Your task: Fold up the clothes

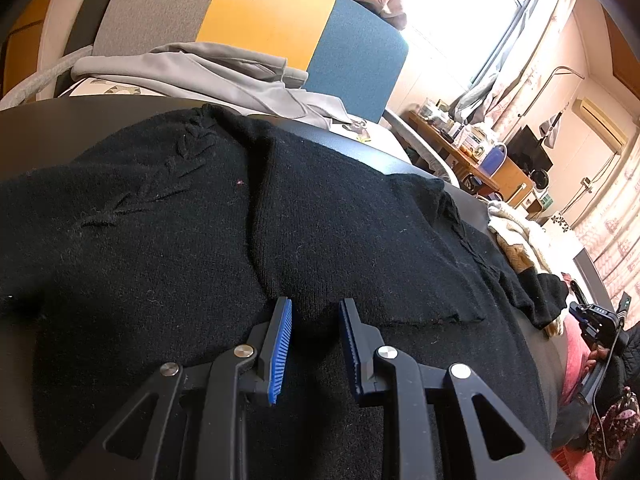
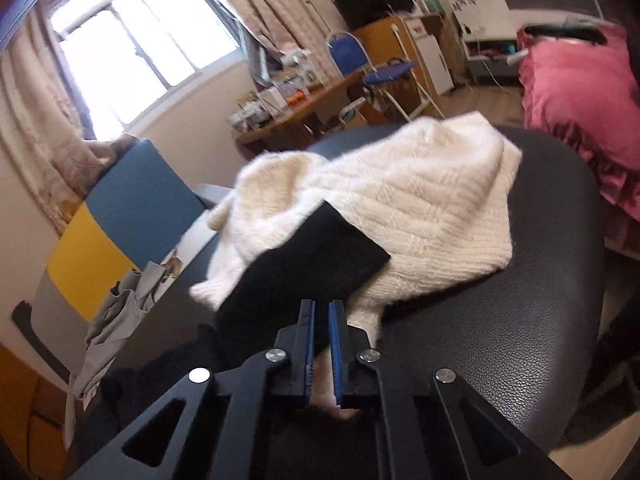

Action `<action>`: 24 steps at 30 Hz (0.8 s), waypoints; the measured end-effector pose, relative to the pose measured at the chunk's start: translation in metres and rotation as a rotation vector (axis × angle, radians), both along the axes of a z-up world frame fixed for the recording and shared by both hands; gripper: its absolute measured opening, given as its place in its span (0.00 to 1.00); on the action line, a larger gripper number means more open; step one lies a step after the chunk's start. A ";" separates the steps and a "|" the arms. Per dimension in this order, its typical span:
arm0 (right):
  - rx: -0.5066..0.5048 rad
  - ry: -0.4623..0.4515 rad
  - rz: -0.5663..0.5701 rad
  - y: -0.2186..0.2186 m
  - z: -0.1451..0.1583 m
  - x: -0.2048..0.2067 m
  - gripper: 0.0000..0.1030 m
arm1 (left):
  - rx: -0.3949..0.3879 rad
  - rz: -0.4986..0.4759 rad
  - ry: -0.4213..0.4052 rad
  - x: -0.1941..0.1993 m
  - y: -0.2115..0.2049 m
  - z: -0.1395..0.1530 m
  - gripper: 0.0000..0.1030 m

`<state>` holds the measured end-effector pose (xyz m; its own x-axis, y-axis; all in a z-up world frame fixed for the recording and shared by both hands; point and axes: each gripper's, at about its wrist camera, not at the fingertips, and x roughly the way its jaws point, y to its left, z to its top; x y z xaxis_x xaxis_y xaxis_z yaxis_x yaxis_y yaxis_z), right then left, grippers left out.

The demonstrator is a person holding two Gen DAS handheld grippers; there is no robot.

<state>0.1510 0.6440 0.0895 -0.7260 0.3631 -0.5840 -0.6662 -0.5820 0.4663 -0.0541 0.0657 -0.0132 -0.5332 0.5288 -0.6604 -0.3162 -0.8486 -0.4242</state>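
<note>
A black knit sweater [image 1: 168,216] lies spread over the black padded table [image 2: 500,340]. My left gripper [image 1: 315,308] rests low on the sweater near its hem. Its blue pads stand a little apart with a hump of black cloth pinched between them. In the right wrist view the black sleeve [image 2: 312,264] lies across a white ribbed sweater [image 2: 420,200]. My right gripper [image 2: 322,306] is at the sleeve's near edge. Its pads are almost together on the dark cloth. White knit shows under the fingers.
A grey garment [image 1: 208,68] lies beyond the table's far rim against a grey, yellow and blue backrest [image 1: 264,20]. A pink bedcover [image 2: 580,100] is at the right. A cluttered wooden desk [image 2: 304,112] and a blue chair [image 2: 380,68] stand under the window.
</note>
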 end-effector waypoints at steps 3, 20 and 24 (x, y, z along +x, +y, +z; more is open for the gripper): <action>0.032 -0.026 0.024 -0.006 0.005 -0.004 0.10 | 0.003 0.000 -0.002 -0.001 -0.001 0.000 0.23; 0.219 -0.254 0.083 -0.002 0.004 -0.039 0.11 | 0.002 0.003 -0.004 -0.001 -0.001 0.000 0.23; 0.177 -0.108 0.125 -0.028 0.022 -0.029 0.10 | -0.003 0.003 -0.003 -0.001 0.001 0.001 0.23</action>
